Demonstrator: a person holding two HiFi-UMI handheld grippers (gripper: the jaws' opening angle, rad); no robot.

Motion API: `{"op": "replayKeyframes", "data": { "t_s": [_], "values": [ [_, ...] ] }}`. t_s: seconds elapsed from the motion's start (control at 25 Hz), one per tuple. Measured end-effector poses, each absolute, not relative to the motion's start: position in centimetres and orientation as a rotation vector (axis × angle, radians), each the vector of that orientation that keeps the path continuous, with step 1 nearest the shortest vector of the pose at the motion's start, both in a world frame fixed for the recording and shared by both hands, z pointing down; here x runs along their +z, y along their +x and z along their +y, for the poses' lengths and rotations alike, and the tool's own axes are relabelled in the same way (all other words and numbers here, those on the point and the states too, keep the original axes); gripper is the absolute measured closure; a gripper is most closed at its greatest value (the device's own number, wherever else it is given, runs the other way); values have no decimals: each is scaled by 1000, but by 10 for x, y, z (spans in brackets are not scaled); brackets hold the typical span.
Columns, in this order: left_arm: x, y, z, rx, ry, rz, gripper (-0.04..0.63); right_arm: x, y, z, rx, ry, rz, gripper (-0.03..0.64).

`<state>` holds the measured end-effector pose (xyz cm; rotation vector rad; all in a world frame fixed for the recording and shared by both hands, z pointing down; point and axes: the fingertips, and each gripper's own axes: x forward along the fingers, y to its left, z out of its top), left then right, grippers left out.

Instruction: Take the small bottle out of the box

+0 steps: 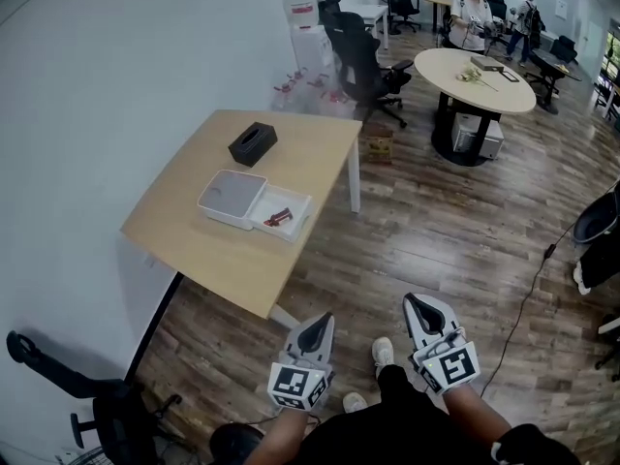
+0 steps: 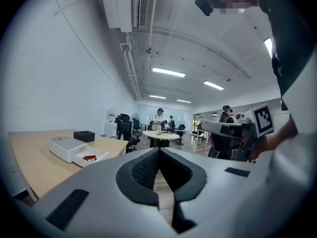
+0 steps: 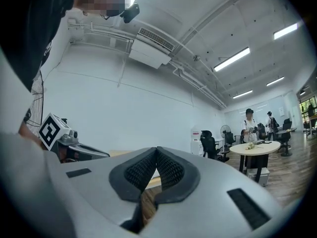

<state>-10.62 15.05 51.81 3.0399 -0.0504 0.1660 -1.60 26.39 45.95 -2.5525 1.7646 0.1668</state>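
The small bottle [image 1: 278, 217], apparently the little red thing, too far off to read clearly, lies in the open tray half of the flat, smooth white box [image 1: 231, 198] on the pale wood surface [image 1: 218, 255]. A matte black tissue box [image 1: 253, 143] sits near it. The left gripper [image 1: 318, 325] and right gripper [image 1: 422, 310] hang well short of the surface, their ribbed black pads pressed together on nothing. It would be best to step closer, part one gripper's jaws, and descend squarely over the bottle without nudging the light tray.
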Motion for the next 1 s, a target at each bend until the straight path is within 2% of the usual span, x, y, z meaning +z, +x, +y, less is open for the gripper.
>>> {"op": "replayKeyframes", "data": {
  "t_s": [0.32,0.64,1.0],
  "values": [
    [545,-40,122,278,3015,-84,586,472,66,236,115,-2561,1780,604],
    [530,35,99,254,3037,-140,586,470,138,187,103,-2485,1903,604],
    [527,71,63,276,3037,-304,586,462,182,144,76,-2332,1997,604]
  ]
}}
